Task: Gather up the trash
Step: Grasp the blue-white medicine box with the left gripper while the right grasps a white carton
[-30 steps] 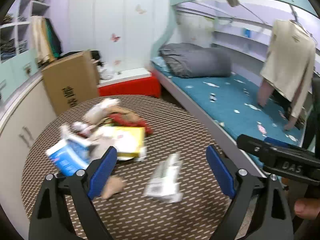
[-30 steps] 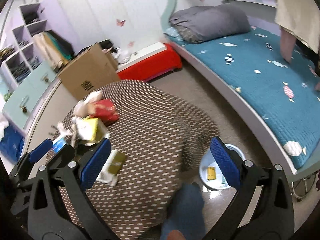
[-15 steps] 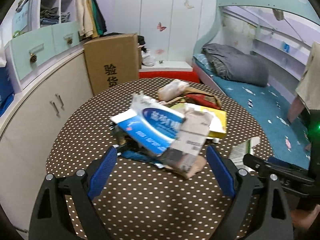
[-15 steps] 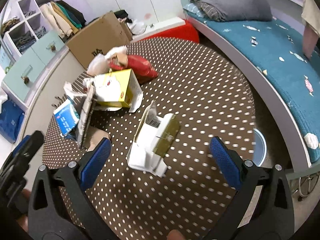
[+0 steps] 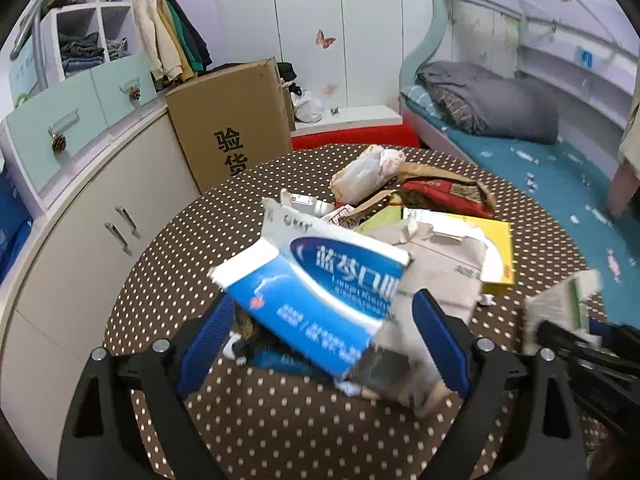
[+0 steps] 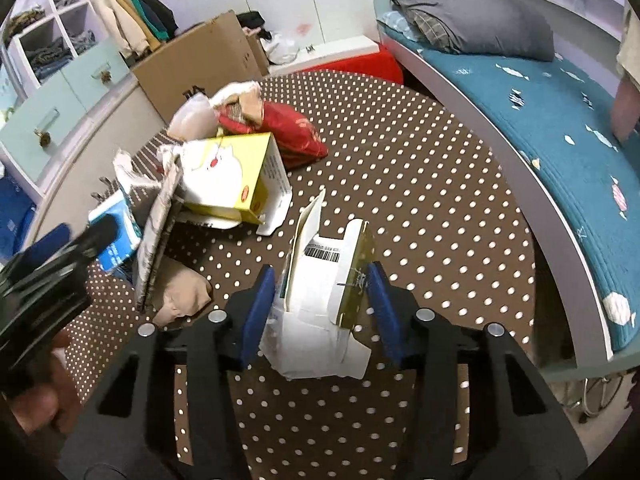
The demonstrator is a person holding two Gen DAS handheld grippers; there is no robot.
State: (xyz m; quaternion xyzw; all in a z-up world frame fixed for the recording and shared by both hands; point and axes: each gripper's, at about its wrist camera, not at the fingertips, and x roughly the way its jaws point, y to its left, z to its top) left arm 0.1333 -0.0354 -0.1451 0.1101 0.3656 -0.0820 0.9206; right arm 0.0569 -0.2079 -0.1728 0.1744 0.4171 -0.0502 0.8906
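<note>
Trash lies heaped on a round brown polka-dot table [image 6: 420, 200]. My right gripper [image 6: 320, 276] is closing on a torn white and green carton [image 6: 324, 280], and its blue pads touch both sides of it. That carton [image 5: 560, 304] also shows at the right of the left wrist view. My left gripper [image 5: 322, 300] stands open low over the table. A blue and white box [image 5: 320, 280] lies between and just beyond its fingers, not gripped. Behind it lie a yellow box [image 6: 232, 176], a red bag [image 6: 292, 132] and a white plastic bag [image 5: 368, 168].
A brown cardboard box [image 5: 232, 128] stands behind the table. A white cabinet [image 5: 80, 220] runs along the left, and a bed with a teal mattress [image 6: 560, 100] curves along the right. A crumpled tan paper [image 6: 184, 296] lies left of the right gripper. A hand [image 6: 32, 400] holds the left gripper.
Both grippers came down toward the table. The right jaws narrowed from wide open onto the white and green carton. The left gripper closed in on the blue and white box.
</note>
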